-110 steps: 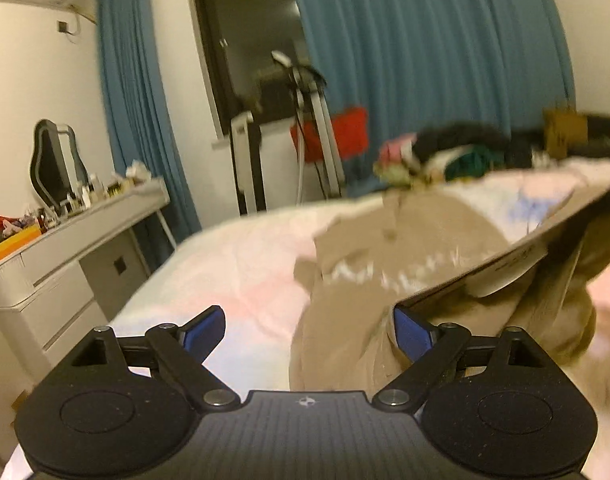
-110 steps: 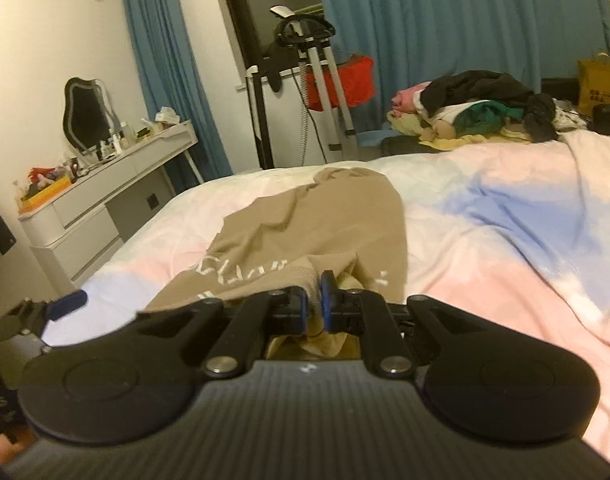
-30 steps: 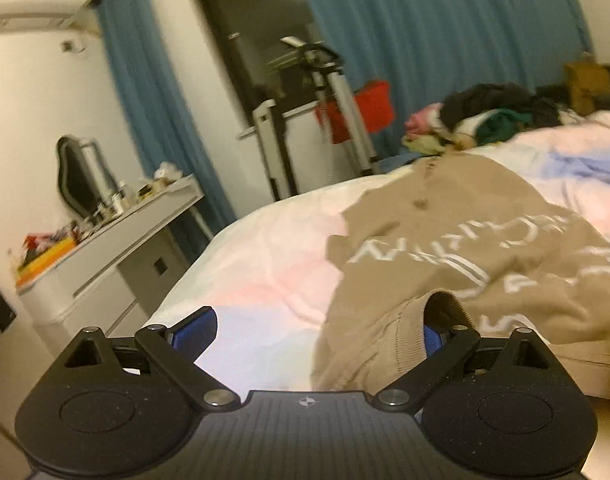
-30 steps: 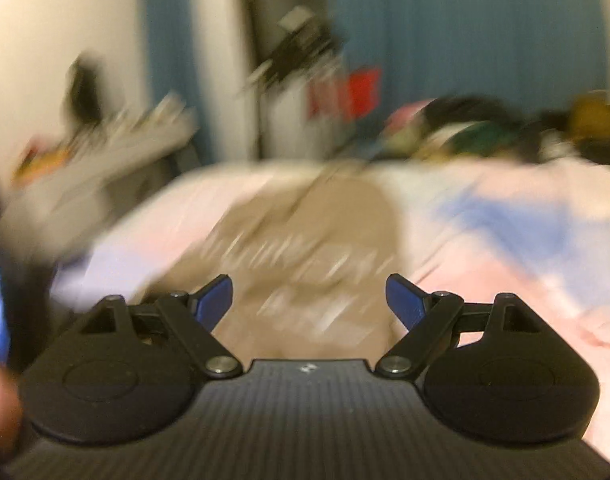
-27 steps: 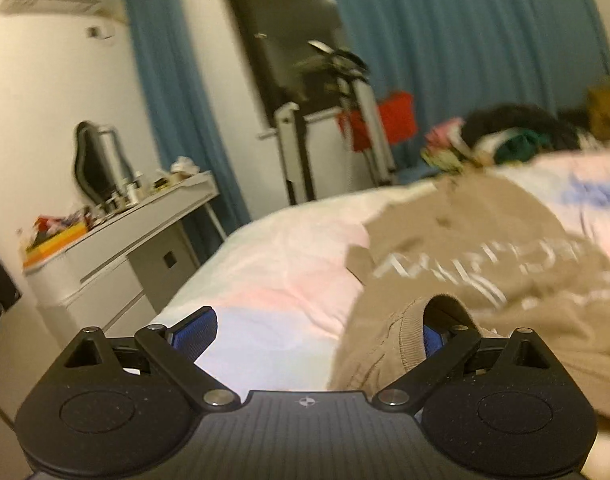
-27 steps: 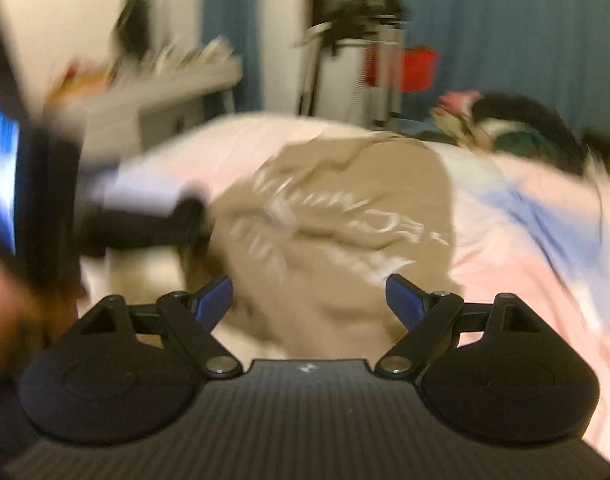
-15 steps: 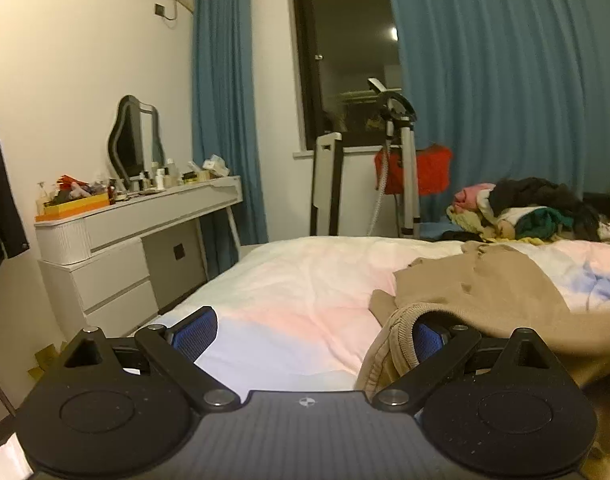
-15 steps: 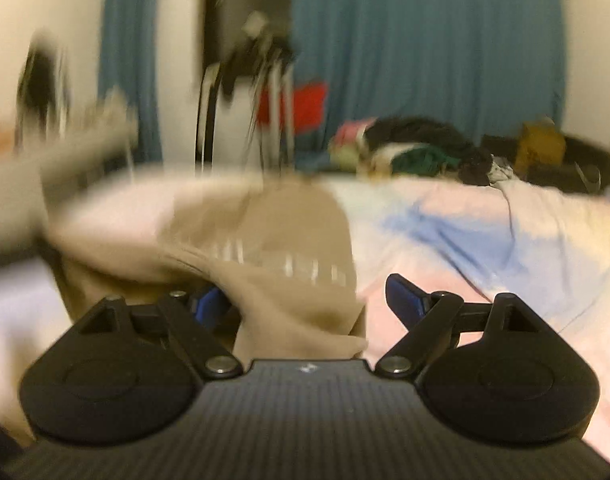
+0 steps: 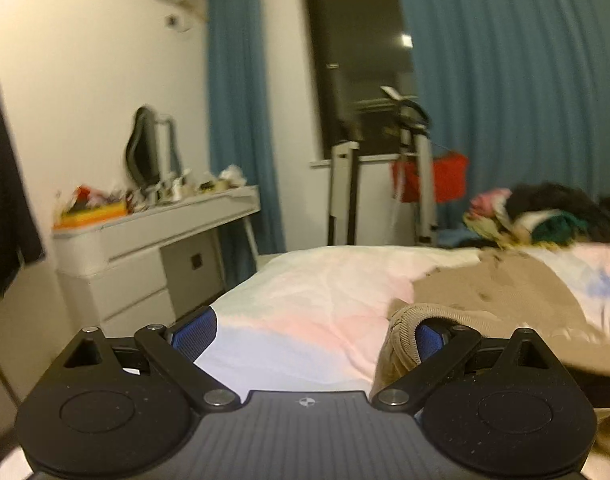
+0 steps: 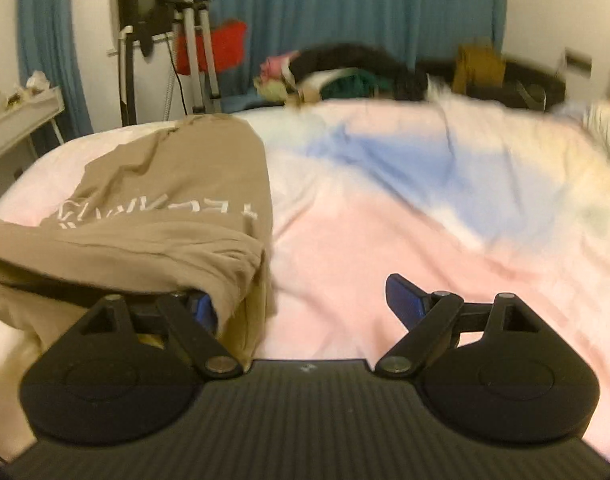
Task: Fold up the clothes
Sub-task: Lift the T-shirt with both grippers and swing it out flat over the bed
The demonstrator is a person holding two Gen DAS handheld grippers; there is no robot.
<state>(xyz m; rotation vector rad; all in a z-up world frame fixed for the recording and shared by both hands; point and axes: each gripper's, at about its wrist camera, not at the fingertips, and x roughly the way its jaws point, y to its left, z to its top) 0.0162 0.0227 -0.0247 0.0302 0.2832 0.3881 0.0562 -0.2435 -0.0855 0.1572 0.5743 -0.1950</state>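
Both claws, left gripper and right gripper, gape unclenched; tan sweatshirt drapes one finger of each.

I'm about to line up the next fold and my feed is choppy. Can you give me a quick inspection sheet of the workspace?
Surface: bed with a pink, blue and white cover, rumpled.
Job's things: tan sweatshirt with white lettering, lying on the bed's left part, near edge draped over one finger of each set of tongs.
Clutter: clothes pile at the bed's far side.
Grippers: left tongs open; right tongs open; neither clamps the cloth.
Cables: dark cord hanging by the tripod stand.
Surroundings: white dresser with mirror and small items, blue curtains, dark window.
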